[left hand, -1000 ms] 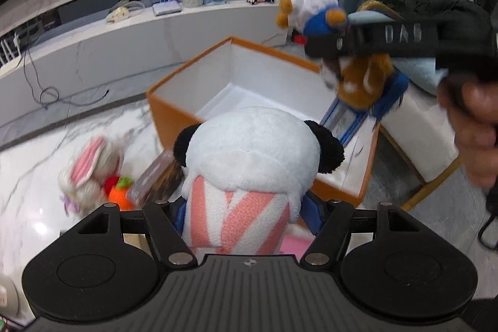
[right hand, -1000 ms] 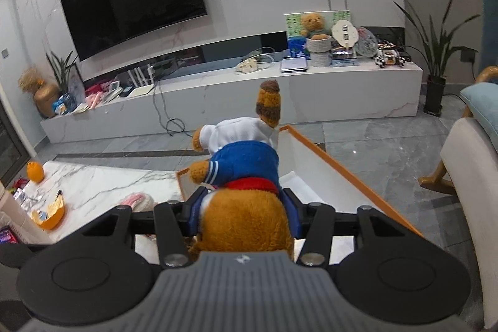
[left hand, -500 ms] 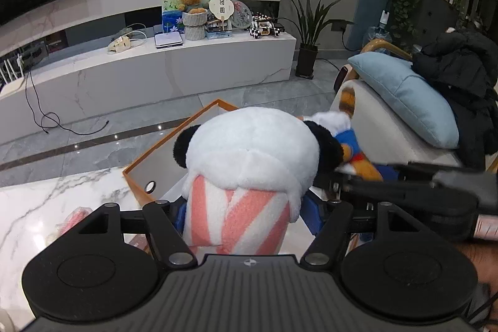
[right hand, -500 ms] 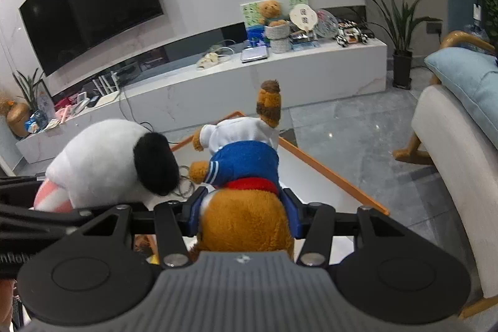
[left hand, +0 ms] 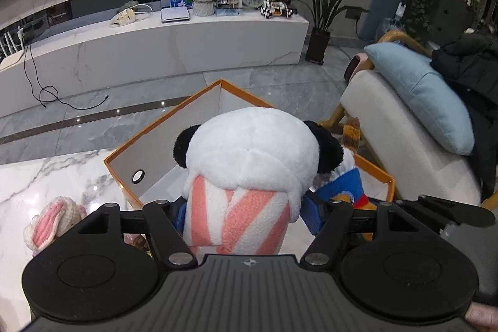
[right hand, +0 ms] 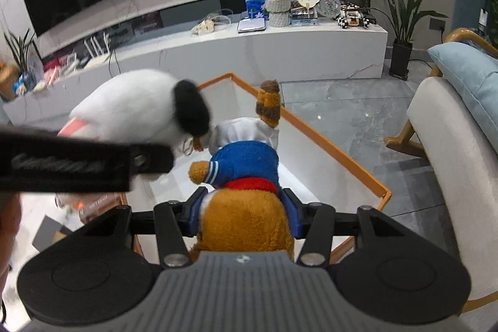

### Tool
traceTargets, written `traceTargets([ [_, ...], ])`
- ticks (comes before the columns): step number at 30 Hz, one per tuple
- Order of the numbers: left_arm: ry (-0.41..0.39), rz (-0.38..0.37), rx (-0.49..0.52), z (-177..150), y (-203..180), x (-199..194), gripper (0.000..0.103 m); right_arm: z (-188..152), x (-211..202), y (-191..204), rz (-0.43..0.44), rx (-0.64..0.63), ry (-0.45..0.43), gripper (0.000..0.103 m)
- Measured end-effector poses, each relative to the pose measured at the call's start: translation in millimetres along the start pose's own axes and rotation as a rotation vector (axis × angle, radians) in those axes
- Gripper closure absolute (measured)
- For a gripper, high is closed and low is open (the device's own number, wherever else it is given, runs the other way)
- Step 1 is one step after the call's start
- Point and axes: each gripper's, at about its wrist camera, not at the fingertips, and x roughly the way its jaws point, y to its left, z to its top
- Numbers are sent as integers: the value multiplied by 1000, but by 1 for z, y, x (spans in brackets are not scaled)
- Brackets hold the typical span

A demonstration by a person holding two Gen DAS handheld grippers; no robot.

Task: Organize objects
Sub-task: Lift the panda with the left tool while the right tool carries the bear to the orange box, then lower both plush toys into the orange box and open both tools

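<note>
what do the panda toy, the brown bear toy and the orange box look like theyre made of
panda toy: soft plush, going by the fuzzy white pile and black ears; its pink-striped wrap looks like fleece.
brown bear toy: shaggy brown plush, wearing a smoother woven-looking blue and white top.
orange box: probably rigid cardboard, with thin straight walls, a matte orange outside, a plain white lining and a metal-looking eyelet.

Each gripper, left (left hand: 246,218) and right (right hand: 244,215), is matte black, with a ribbed grey top plate, two round discs, silver screws and blue finger pads (right hand: 196,209).
</note>
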Motion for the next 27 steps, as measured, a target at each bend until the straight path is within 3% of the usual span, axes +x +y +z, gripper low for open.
traceTargets([
  [18, 109, 107, 139, -17, -15, 39, 25, -11, 23, 13, -41, -80, 89, 50],
  [27, 157, 106, 142, -27, -10, 52, 30, -21, 47, 28, -58, -149, 146, 51],
])
